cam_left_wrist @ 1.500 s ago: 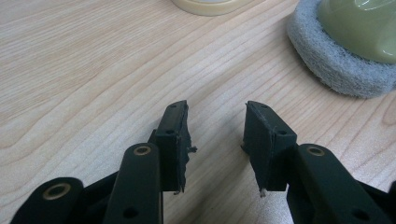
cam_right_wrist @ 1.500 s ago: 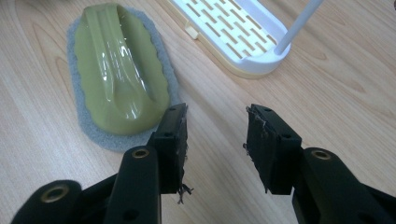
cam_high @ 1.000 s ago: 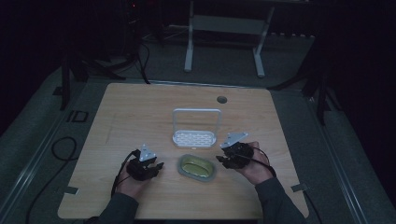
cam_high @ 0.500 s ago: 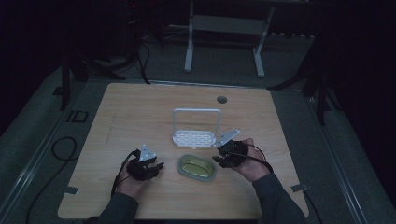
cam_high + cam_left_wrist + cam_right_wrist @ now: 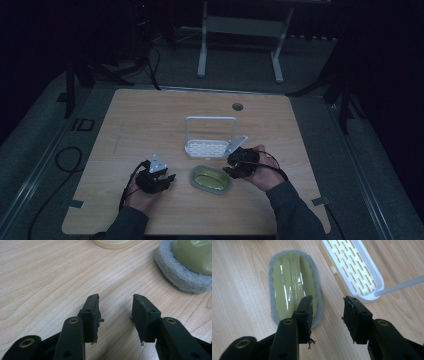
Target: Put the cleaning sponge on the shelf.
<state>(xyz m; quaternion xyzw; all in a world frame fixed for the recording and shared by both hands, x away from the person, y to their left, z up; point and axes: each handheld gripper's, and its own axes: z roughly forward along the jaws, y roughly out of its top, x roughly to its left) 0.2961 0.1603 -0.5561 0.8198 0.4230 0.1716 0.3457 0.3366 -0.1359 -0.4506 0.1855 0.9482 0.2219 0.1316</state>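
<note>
While the scrubber (image 5: 212, 179) lies flat on the table (image 5: 150, 115), the high view puts the right gripper (image 5: 231, 168) just beside its right end and the left gripper (image 5: 169, 178) near its left end, with the white rack (image 5: 210, 145) just behind the scrubber.

In the left gripper view, the jaws stand apart over bare wood and hold nothing; the scrubber (image 5: 185, 265) sits ahead and to the right, clear of both pads.

In the right gripper view, the right gripper (image 5: 327, 305) hangs over the scrubber's (image 5: 292, 282) near end, jaws parted with nothing between them. One pad overlaps the scrubber's grey felt edge; the other is over wood, between the scrubber and the rack (image 5: 352, 267).

The risk from here, as I judge it, is a poor bite: the glossy green top looks slick and domed, so jaws closing off-centre could slide off or catch only the soft felt rim, letting the scrubber tip. The outer jaw could also knock the rack, which sits close.
</note>
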